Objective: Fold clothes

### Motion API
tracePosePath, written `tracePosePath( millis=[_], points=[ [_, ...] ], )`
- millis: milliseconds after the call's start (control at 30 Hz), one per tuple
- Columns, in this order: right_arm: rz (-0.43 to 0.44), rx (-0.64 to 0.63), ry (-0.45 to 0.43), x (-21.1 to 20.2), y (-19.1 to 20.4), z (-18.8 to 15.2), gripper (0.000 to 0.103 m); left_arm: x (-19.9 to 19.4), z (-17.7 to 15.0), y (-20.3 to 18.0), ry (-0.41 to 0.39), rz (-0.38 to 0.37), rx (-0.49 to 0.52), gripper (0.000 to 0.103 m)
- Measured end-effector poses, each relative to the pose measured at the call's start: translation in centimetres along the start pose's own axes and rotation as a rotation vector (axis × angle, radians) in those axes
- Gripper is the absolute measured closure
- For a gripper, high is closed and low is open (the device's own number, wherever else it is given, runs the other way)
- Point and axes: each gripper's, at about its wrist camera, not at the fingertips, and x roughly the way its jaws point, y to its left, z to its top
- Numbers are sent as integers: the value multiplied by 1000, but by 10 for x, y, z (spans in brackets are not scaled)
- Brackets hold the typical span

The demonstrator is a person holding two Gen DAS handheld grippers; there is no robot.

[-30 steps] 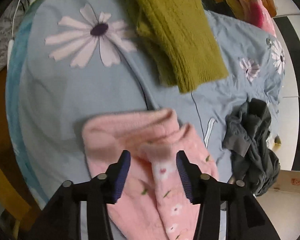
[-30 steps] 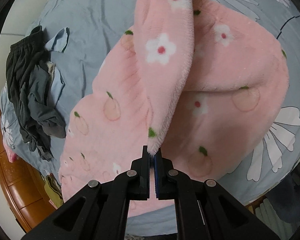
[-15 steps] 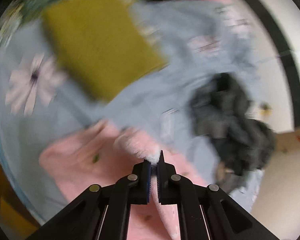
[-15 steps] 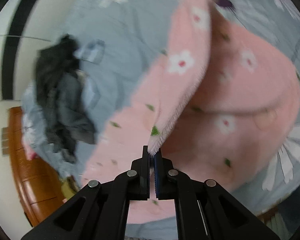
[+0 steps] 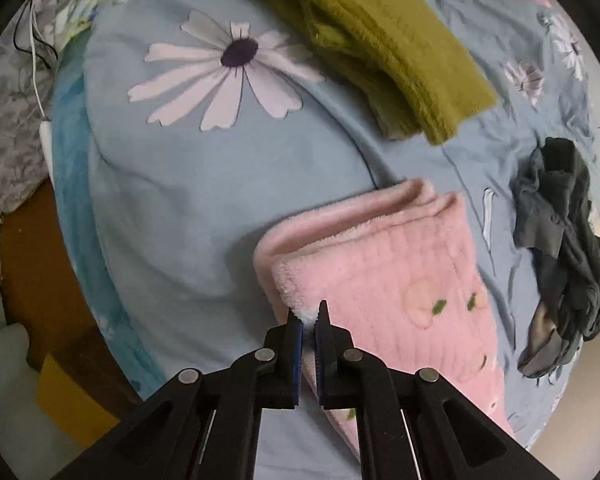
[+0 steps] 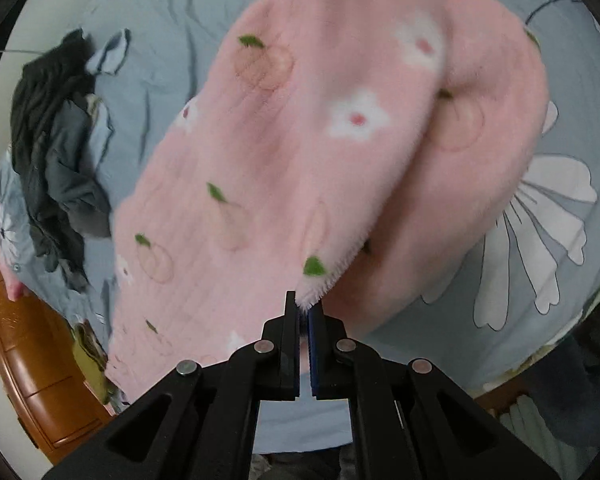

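A pink fleece garment (image 5: pixel 396 280) with flower and fruit prints lies partly folded on a blue floral bedsheet (image 5: pixel 204 184). My left gripper (image 5: pixel 309 316) is shut on a white-edged corner of it, with the folded layers stretching ahead and to the right. In the right wrist view the same pink garment (image 6: pixel 284 152) fills the middle. My right gripper (image 6: pixel 303 307) is shut on another fluffy corner and holds a flap of it lifted over the rest.
A folded olive-green sweater (image 5: pixel 384 44) lies at the far side of the bed. A crumpled dark grey garment (image 5: pixel 560 248) lies to the right; it also shows in the right wrist view (image 6: pixel 52 152). A wooden bed frame (image 6: pixel 24 352) borders the sheet.
My left gripper, open around the pink garment a second ago, has shut on its corner and pulled it. My right gripper stayed shut and carried its flap across, laying the garment over itself.
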Motion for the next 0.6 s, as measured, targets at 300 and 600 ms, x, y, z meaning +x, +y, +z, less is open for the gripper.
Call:
tracePosePath(
  millis=[300, 600],
  points=[
    [-39, 0, 18, 7, 2, 3, 99, 12, 11, -11, -10, 119, 103, 55],
    [-43, -14, -5, -2, 15, 10, 98, 25, 17, 1, 3, -61, -35, 62]
  ],
)
